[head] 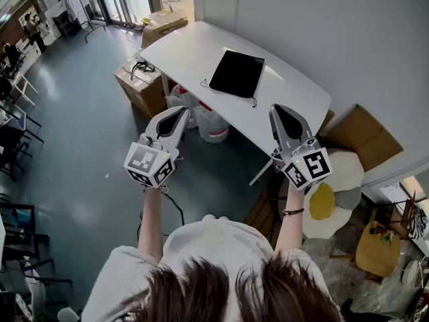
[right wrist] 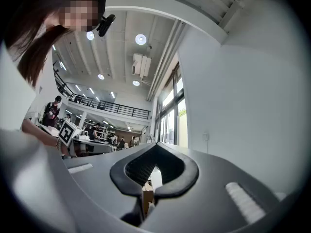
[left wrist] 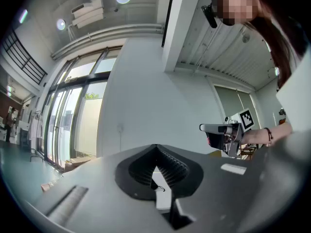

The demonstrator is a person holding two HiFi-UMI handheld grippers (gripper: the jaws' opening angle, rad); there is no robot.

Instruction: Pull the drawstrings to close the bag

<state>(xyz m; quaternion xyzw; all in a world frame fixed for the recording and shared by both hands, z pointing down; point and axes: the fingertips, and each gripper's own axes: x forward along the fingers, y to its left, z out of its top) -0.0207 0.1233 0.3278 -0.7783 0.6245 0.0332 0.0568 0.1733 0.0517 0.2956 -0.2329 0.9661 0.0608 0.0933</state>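
A flat black drawstring bag (head: 236,73) lies on the white table (head: 181,45), with a thin cord end trailing off its near left corner (head: 203,83) and another at its near right corner (head: 255,102). Both grippers are held up in the air well short of the table, pointing toward it. The left gripper (head: 182,111) is shut with nothing in it, and so is the right gripper (head: 276,108). In the left gripper view the closed jaws (left wrist: 158,171) point at a wall, with the right gripper (left wrist: 221,135) off to the side. The right gripper view (right wrist: 154,171) shows closed, empty jaws too.
Cardboard boxes (head: 141,79) stand at the table's left end, and white bags (head: 213,125) sit under it. A white and yellow cushion pile (head: 328,193) and a wooden stool (head: 379,247) are at the right. Chairs (head: 17,153) line the far left.
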